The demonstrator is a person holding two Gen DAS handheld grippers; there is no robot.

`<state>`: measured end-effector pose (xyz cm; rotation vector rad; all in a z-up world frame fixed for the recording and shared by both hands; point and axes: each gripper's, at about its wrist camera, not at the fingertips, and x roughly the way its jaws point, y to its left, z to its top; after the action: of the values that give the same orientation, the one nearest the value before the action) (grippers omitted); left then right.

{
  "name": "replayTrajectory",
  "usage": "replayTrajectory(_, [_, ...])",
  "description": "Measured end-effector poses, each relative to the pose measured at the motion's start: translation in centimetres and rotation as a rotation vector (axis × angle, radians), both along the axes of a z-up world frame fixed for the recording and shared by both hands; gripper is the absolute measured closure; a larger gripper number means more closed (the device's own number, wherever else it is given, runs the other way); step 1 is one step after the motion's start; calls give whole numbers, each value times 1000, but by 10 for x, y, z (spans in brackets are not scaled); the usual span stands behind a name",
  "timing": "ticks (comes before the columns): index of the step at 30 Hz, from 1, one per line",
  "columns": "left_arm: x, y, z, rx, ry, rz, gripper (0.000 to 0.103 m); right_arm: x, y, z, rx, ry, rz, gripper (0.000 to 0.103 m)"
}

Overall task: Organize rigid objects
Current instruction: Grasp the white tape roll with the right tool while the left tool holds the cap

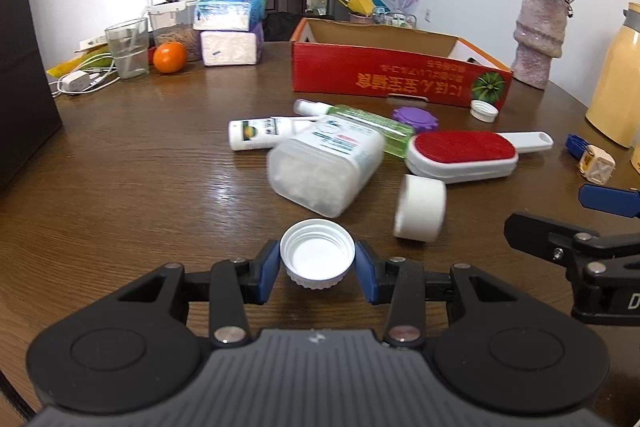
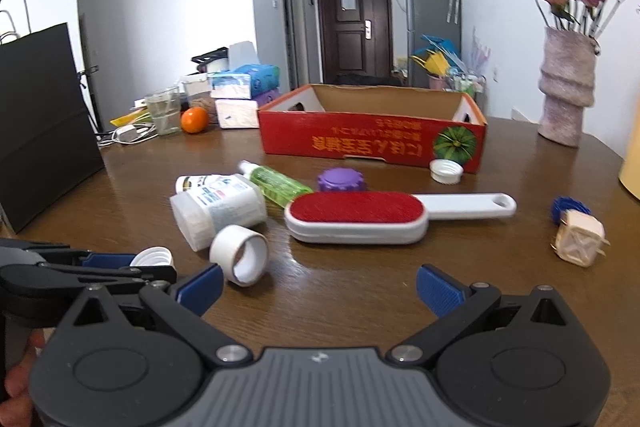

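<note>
1. The white bottle cap (image 1: 317, 254) sits open side up near the front edge of the tabletop (image 1: 160, 155), caught between the blue pads of the left gripper (image 1: 316, 269); the right wrist view shows the same cap (image 2: 154, 257) from the side at that gripper's tip
2. The step in hand looks like carrying this cap to the red cardboard box (image 1: 400, 77) at the far side of the tabletop; to do it well, I would keep the cap level, lift it clear of the clutter and release it low over the open box, not from above
3. The direct path crosses the translucent jar (image 1: 324, 167), the white tape roll (image 1: 420, 207) just right of the cap and the red lint brush (image 1: 464, 149), so some height is needed first
4. Left jaws: drawn in narrow, pads pressing on opposite sides of the cap's ribbed rim, nothing else touched
5. Right gripper (image 2: 320, 287): jaws spread wide and empty above the near edge; the tape roll (image 2: 240, 255) lies just beyond its left pad, apparently not touching
6. A second white cap (image 1: 484, 110) and a purple lid (image 1: 414, 118) lie in front of the box, still to be sorted
</note>
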<state>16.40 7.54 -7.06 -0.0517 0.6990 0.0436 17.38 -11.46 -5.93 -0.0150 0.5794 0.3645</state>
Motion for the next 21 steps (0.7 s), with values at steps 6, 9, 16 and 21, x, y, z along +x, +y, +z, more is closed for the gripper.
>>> replayTrajectory(6, [2,15,3,0,-10,21,61,14,21,-6,-39,-14,41,4])
replayTrajectory(9, [3,21,4,0,-14,31,62,23,29,-9,-51,-6,63,10])
replayTrajectory(16, [5,33,4,-8,-18,51,61,39,50,-19,-69,14,157,25])
replayTrajectory(21, [4,39,4,-10,-22,64,61,52,65,-25,-124,5,217,35])
